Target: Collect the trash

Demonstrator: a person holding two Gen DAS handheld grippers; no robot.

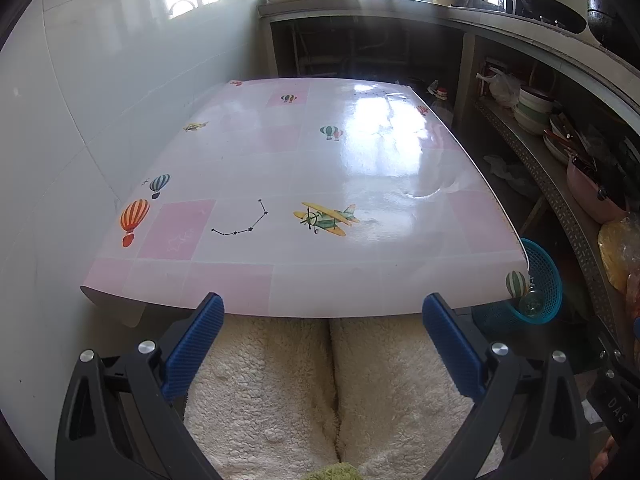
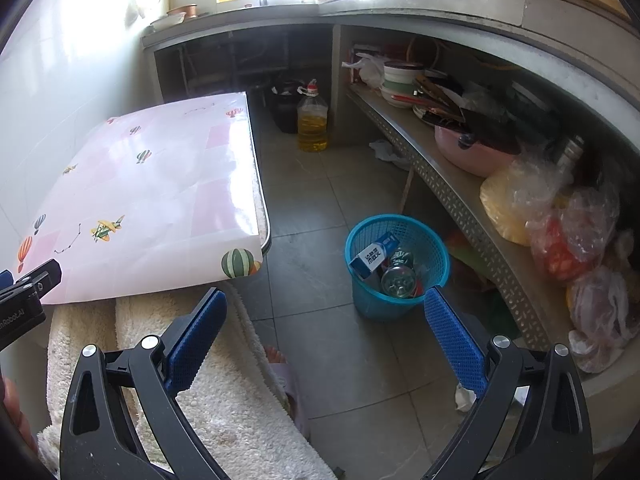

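Observation:
A blue mesh waste basket (image 2: pixel 432 264) stands on the tiled floor right of the table. It holds a blue-and-white carton (image 2: pixel 374 256), a clear plastic bottle (image 2: pixel 398 280) and other scraps. The basket also shows in the left wrist view (image 1: pixel 546 276) past the table's near right corner. My left gripper (image 1: pixel 323 308) is open and empty, at the near edge of the pink patterned table (image 1: pixel 320 168). My right gripper (image 2: pixel 326 300) is open and empty, above the floor just before the basket. A small white crumpled scrap (image 2: pixel 464 396) lies on the floor by my right finger.
A cream fleece-covered lap (image 1: pixel 320 392) sits under the table edge. A metal shelf (image 2: pixel 452 188) at the right carries bowls, a pink basin and plastic bags. An oil bottle (image 2: pixel 313 120) and a white scrap (image 2: pixel 386 152) are on the floor further back. A concrete counter (image 1: pixel 400 4) runs behind.

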